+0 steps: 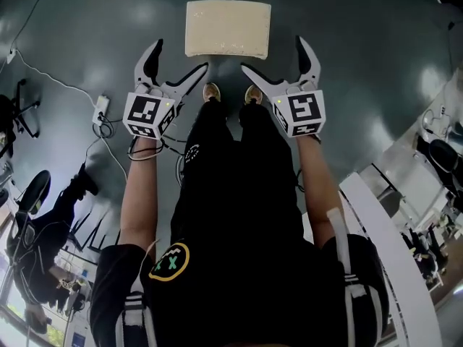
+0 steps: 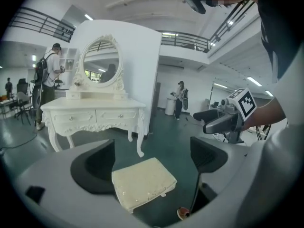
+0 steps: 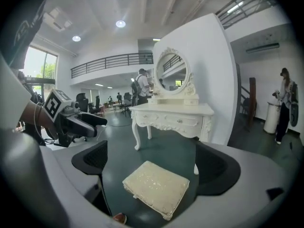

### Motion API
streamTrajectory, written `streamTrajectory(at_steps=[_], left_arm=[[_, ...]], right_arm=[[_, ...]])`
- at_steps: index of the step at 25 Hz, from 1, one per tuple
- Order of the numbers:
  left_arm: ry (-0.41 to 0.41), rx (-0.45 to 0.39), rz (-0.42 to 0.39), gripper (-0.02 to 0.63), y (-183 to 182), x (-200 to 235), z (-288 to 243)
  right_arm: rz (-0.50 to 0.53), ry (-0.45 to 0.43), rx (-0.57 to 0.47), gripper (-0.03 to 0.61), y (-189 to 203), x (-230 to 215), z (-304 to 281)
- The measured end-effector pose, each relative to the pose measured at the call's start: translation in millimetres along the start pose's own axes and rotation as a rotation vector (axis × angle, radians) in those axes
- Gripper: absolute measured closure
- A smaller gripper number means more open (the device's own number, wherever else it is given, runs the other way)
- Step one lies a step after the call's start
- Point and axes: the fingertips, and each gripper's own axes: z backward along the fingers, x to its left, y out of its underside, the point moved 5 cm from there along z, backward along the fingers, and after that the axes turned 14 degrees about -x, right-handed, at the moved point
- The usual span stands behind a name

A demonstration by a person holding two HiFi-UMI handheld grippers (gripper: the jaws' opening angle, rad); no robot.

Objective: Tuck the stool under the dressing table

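A low stool [image 1: 228, 27] with a cream cushioned top stands on the dark floor just ahead of the person's shoes. It shows between the jaws in the left gripper view as the stool [image 2: 142, 183] and in the right gripper view as the stool [image 3: 156, 185]. The white dressing table [image 2: 95, 114] with an oval mirror stands farther off, against a white panel; the same dressing table [image 3: 173, 113] shows in the right gripper view. My left gripper [image 1: 176, 61] hangs open at the stool's near left corner. My right gripper [image 1: 278, 58] hangs open at its near right corner. Neither touches the stool.
The person's shoes [image 1: 211, 92] stand just behind the stool. A cable and power strip [image 1: 100, 109] lie on the floor at left. A white curved counter [image 1: 391, 237] runs at the right. People stand by the dressing table [image 2: 46, 80] and farther back [image 2: 180, 99].
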Motion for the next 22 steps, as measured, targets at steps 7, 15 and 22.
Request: streamTrajectory(at_steps=[7,15,22], left_arm=[[-0.044,0.151,0.082,0.126,114.6,24.1,-20.2],[-0.082,0.304,0.166,0.126,268.1,76.1,-38.4],[-0.142,0.465,0.254,0.126,365.4,81.6,-57.8]], right_arm=[[-0.056,0.004,0.152,0.0,118.1,-15.2,-28.5],[-0.155,0.032,0.325,0.0,280.2,-20.2,-77.7],[-0.249,0.074,0.457,-0.006,377.9,-54.3,-84.0]])
